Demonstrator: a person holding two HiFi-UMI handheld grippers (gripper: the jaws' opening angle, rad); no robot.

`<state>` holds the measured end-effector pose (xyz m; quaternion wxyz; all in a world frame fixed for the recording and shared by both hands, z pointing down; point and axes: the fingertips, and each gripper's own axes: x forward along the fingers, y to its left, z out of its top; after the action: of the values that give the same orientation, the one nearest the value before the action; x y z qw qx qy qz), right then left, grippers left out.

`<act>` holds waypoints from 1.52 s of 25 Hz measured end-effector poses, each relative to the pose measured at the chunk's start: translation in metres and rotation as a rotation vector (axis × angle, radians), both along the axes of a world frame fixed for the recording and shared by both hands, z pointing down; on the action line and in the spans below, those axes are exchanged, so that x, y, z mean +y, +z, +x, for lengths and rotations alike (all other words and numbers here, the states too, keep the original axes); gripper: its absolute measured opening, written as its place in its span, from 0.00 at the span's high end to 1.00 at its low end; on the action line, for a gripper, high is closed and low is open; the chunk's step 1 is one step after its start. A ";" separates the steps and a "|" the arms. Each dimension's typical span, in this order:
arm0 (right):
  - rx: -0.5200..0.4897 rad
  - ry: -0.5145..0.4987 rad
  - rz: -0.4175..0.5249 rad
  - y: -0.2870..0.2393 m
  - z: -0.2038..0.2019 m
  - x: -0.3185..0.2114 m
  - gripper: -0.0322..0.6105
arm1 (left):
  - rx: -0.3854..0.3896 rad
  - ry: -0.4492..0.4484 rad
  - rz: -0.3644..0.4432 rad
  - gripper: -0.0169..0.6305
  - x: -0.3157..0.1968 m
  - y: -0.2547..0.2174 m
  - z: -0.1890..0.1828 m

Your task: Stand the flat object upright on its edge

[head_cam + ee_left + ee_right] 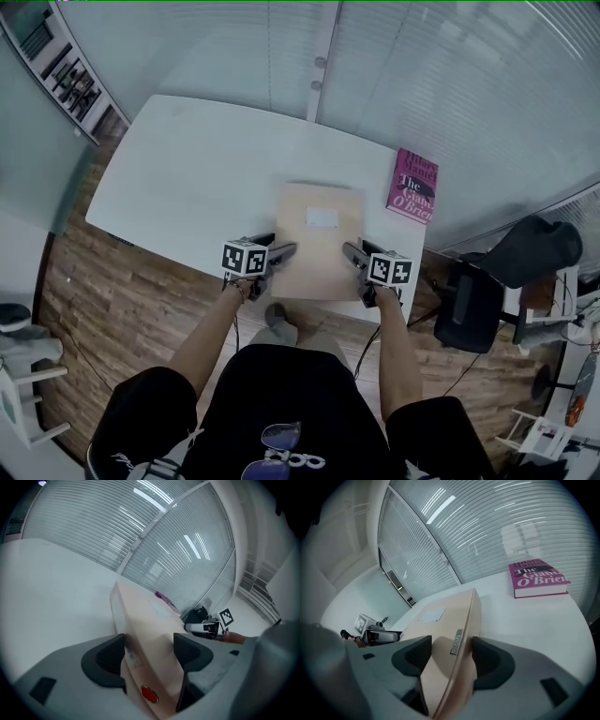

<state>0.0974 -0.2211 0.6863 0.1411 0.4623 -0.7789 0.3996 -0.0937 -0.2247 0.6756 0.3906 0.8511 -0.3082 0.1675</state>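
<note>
L gripper & R gripper, jaws tight on tan flat box near corners, underside hidden

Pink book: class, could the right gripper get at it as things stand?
Probably not yet. The right gripper is shut on the tan box, so it must let go first. Beyond that, only bare white table separates it from the pink book.

A white table stands on a wood-plank floor, its far edge near a glass wall covered by horizontal blinds that catch bright streaks of light. A shelf unit sits at far left, a black chair at right, just off the table's near corner
</note>
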 end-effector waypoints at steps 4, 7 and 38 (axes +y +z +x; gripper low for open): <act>-0.004 0.026 0.018 0.000 0.001 -0.001 0.51 | -0.004 -0.003 0.000 0.45 -0.002 0.001 0.000; 0.014 0.025 0.018 0.000 0.002 0.000 0.51 | -0.010 0.005 -0.001 0.45 -0.001 0.001 0.002; 0.110 0.052 0.350 -0.152 0.006 -0.068 0.59 | 0.022 0.050 0.355 0.57 -0.100 -0.143 0.000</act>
<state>0.1031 -0.2894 0.5341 0.0906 0.5207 -0.8155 0.2357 -0.0938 -0.3252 0.5330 0.2332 0.9158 -0.3076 0.1108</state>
